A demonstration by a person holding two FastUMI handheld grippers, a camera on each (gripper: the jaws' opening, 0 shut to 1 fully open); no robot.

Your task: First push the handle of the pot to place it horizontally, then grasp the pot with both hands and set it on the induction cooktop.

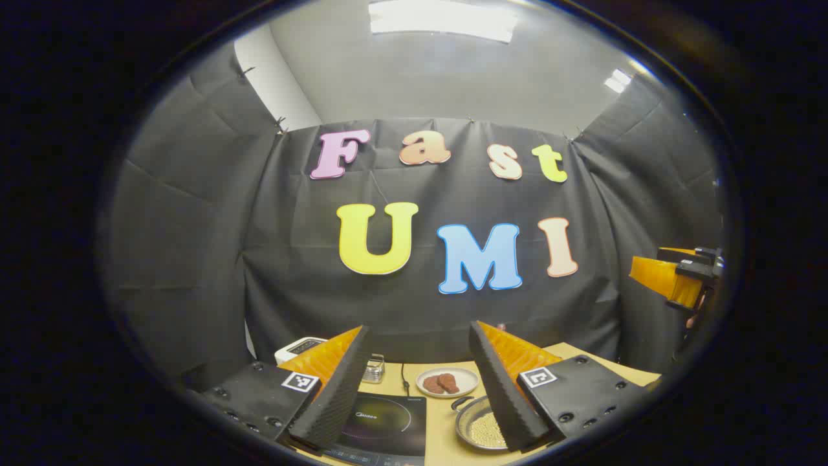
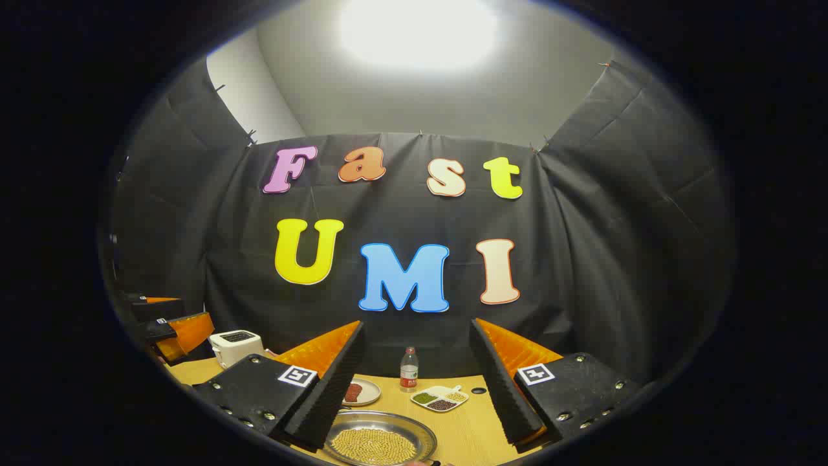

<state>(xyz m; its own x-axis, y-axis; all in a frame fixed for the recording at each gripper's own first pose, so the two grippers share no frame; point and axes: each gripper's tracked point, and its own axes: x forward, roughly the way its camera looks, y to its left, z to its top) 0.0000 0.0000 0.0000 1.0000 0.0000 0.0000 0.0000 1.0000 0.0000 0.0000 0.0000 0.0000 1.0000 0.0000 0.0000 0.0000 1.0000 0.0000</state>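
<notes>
The pot (image 1: 482, 427), a shallow metal pan holding pale grains, is seen on the wooden table (image 1: 443, 446) just beside the induction cooktop (image 1: 381, 427), on the cooktop's right in the left gripper view. A dark handle (image 1: 460, 402) is seen at the pot's rim, curving up and away toward the plate of brown pieces (image 1: 447, 382) behind it; how the pot's long axis lies cannot be told, since much of the pot is hidden by a finger. In the right gripper view the pot (image 2: 380, 443) is seen low and central.

The left gripper (image 1: 420, 388) is held above the table, raised and level, with its jaws spread wide and nothing between them. The right gripper (image 2: 417, 388) is held likewise, jaws released and parted over the pot.

Behind the cooktop a white toaster (image 1: 299, 348) and a small glass object (image 1: 374, 369) are seen. Beyond the pot, in the right gripper view, a bottle (image 2: 408, 370) and a divided dish of beans (image 2: 440, 398) stand near the wall.
</notes>
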